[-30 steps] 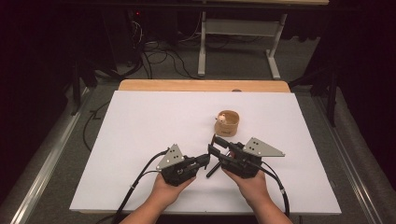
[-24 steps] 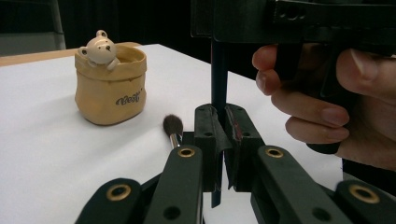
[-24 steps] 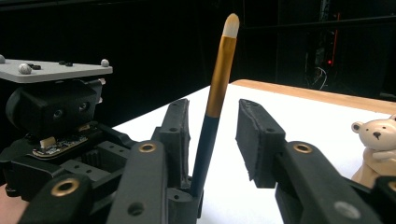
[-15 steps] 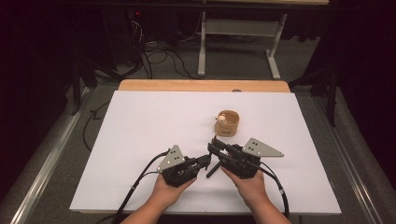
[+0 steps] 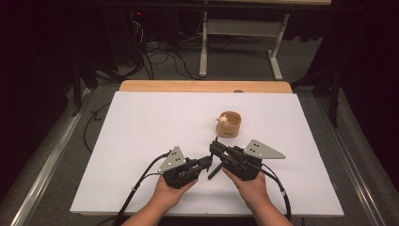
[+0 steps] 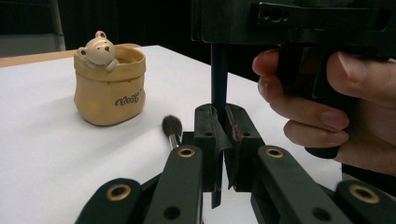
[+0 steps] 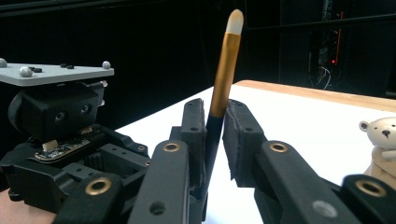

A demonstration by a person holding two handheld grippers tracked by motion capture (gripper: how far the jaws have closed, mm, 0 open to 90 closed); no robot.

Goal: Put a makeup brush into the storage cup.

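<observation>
A slim brush with a black handle, a gold ferrule and a pale tip stands between the jaws of my right gripper. Those jaws have just been closing and now sit shut on its handle. In the high view the right gripper and left gripper meet nose to nose near the table's front. My left gripper is shut on a dark handle that runs up to the right gripper. A dark bristle tip shows just beyond its left jaw.
A tan pot with a small bear figure on its rim stands on the white table top, just beyond the grippers. The same pot is close ahead in the left gripper view. Cables trail from both grippers toward the front edge.
The right gripper's jaws have drawn together on the brush. Both hands have stayed where they were.
</observation>
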